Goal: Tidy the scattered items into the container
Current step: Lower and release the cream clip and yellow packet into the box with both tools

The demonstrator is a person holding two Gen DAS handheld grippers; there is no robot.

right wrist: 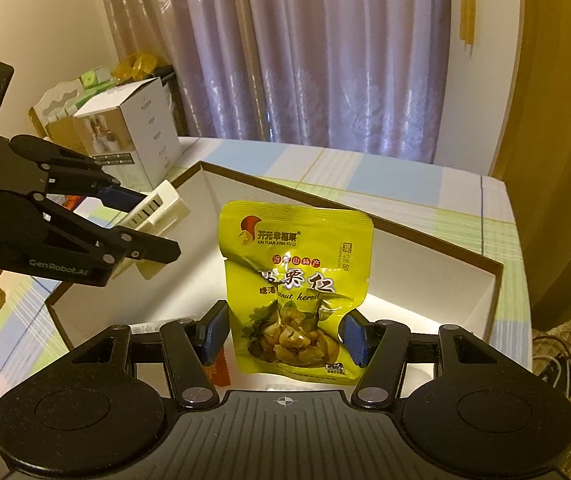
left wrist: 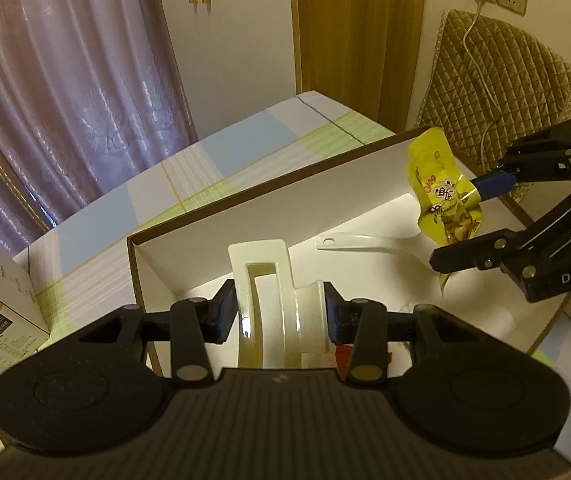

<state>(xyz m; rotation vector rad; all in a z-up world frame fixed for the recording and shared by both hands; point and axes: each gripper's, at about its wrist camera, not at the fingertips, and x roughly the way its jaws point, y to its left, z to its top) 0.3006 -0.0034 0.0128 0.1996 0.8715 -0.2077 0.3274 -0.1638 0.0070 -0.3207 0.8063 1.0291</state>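
My left gripper is shut on a cream hair claw clip, which it holds above the near end of a white box with a brown rim. A white spoon lies on the floor of the box. My right gripper is shut on a yellow-green chestnut snack packet, upright over the box. The left wrist view shows the right gripper and its packet at the right. The right wrist view shows the left gripper with the clip at the left.
The box rests on a table with a plaid cloth. A printed carton stands at the table's edge, with clutter behind it. Purple curtains hang beyond. A quilted cushion with a cable is on the far side. An orange-red item lies inside the box.
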